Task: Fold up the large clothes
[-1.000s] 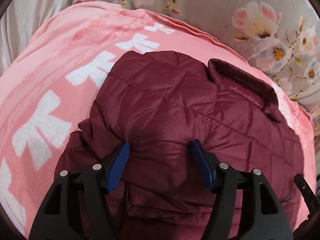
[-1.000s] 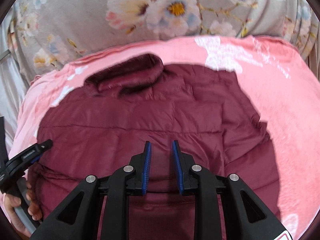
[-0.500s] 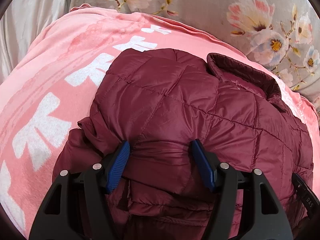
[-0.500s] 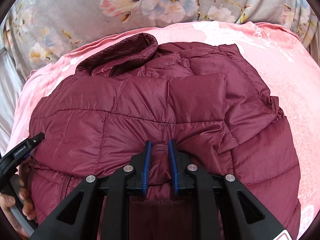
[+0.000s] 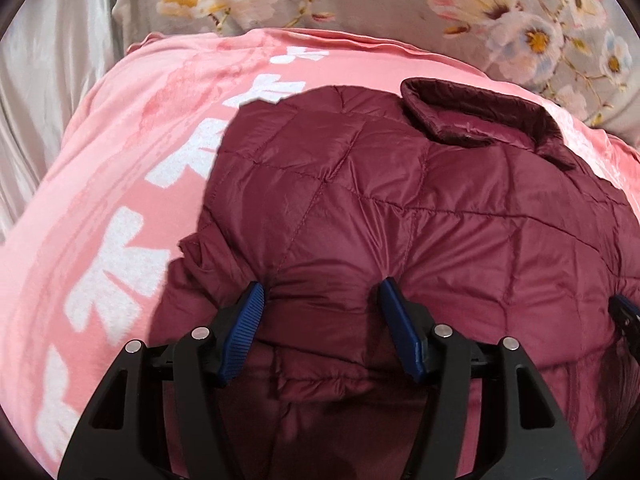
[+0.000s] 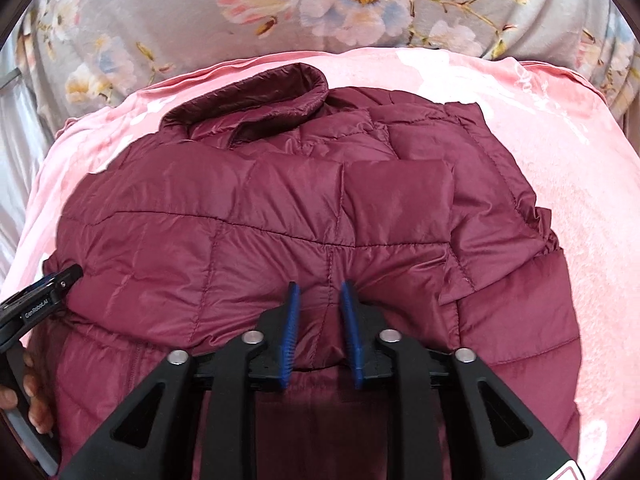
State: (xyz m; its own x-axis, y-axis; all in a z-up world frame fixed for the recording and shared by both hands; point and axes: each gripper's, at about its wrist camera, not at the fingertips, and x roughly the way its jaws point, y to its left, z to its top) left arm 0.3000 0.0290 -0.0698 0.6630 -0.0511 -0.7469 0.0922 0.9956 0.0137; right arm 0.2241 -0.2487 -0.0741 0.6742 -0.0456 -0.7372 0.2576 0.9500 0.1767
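Note:
A maroon quilted jacket (image 5: pixel 400 220) lies on a pink blanket (image 5: pixel 120 200), its collar (image 5: pixel 480 120) at the far side. The near part is doubled up over the body. My left gripper (image 5: pixel 320 300) holds a thick, puckered fold of the jacket between its blue pads, its jaws closing. In the right wrist view the jacket (image 6: pixel 260 220) fills the middle, with its collar (image 6: pixel 260 100) at the top. My right gripper (image 6: pixel 320 300) pinches a narrow ridge of the folded edge; its jaws are opening, though fabric still fills the gap.
Grey floral bedding (image 6: pixel 320 8) runs behind the pink blanket (image 6: pixel 560 160), and shiny grey cloth (image 5: pixel 48 100) lies at the left. The left gripper's side (image 6: pixel 44 296) and a hand (image 6: pixel 32 400) show at the right view's left edge. The right gripper's tip (image 5: pixel 624 312) shows at the left view's right edge.
The jacket's near part has been carried up and over toward the collar and now lies doubled on the body. The right gripper's pads stand slightly wider apart.

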